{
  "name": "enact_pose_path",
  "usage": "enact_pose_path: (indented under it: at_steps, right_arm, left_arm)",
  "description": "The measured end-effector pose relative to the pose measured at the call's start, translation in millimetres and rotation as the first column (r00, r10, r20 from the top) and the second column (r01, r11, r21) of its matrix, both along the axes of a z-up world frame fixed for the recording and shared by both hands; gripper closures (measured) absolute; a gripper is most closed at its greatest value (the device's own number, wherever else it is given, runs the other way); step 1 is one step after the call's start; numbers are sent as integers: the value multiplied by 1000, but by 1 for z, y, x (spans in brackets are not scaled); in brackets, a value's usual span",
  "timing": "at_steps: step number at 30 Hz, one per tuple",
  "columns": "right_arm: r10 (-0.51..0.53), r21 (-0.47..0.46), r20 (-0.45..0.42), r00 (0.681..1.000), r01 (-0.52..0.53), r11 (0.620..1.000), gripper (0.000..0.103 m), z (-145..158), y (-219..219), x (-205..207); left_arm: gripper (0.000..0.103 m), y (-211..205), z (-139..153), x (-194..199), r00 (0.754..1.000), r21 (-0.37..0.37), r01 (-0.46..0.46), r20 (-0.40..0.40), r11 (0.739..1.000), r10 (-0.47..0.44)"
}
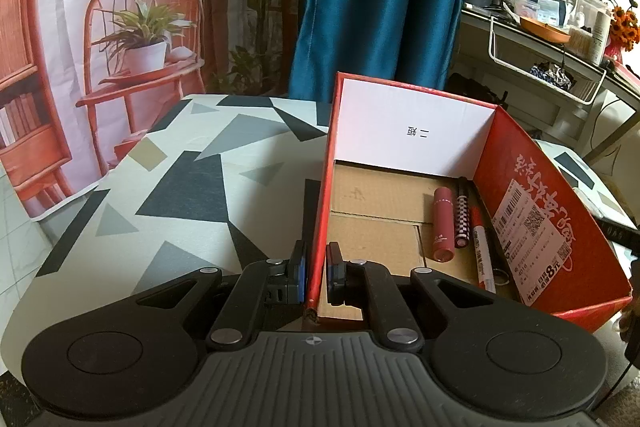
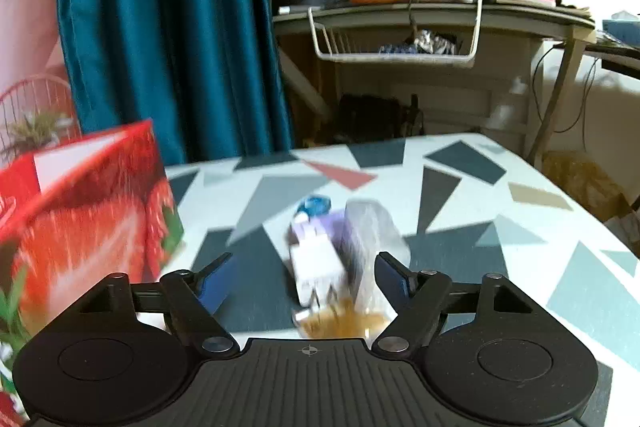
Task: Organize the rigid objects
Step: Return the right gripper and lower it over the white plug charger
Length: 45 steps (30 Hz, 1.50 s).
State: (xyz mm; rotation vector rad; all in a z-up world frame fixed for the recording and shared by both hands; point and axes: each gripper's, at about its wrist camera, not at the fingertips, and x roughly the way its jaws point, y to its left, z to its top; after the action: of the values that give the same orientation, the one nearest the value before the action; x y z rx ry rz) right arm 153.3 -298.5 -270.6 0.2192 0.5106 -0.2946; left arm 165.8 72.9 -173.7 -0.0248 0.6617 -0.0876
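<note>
The left gripper point(image 1: 316, 273) pinches the left wall of one red cardboard box point(image 1: 540, 211) holding one pink tube point(image 1: 443, 225), one checkered pen point(image 1: 462, 215) and one marker point(image 1: 482, 251), while the right gripper point(image 2: 306, 281) stands wide around one blurred white-purple carton point(image 2: 320, 259) on the patterned tabletop point(image 2: 500, 195).

Both wrist views look low and forward across the patterned table point(image 1: 192, 187), sharing the red box point(image 2: 80, 211).
</note>
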Motion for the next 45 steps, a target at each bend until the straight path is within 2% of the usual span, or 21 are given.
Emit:
enact_pose_path:
  at_steps: [3, 12, 16, 26, 31, 45]
  right_arm:
    - [13, 6, -19, 1000, -13, 1000, 36, -7, 7, 3]
    - [57, -70, -39, 998, -59, 996, 36, -5, 17, 16]
    - [84, -103, -109, 990, -96, 990, 39, -6, 12, 42]
    - [47, -76, -166, 985, -61, 995, 41, -19, -7, 70]
    - [65, -12, -184, 981, -69, 998, 69, -25, -6, 71]
    - [200, 69, -153, 968, -192, 979, 70, -24, 41, 40]
  left_arm:
    - [93, 1, 0, 0, 1000, -3, -1, 0, 1000, 1]
    - [93, 0, -1, 0, 1000, 0, -1, 2, 1000, 1]
    - [93, 0, -1, 0, 1000, 0, -2, 1, 1000, 2]
    - [93, 0, -1, 1, 1000, -5, -1, -1, 1000, 1]
    - [93, 0, -1, 0, 1000, -4, -1, -1, 1000, 1]
    - [93, 1, -2, 1, 1000, -18, 0, -1, 1000, 0]
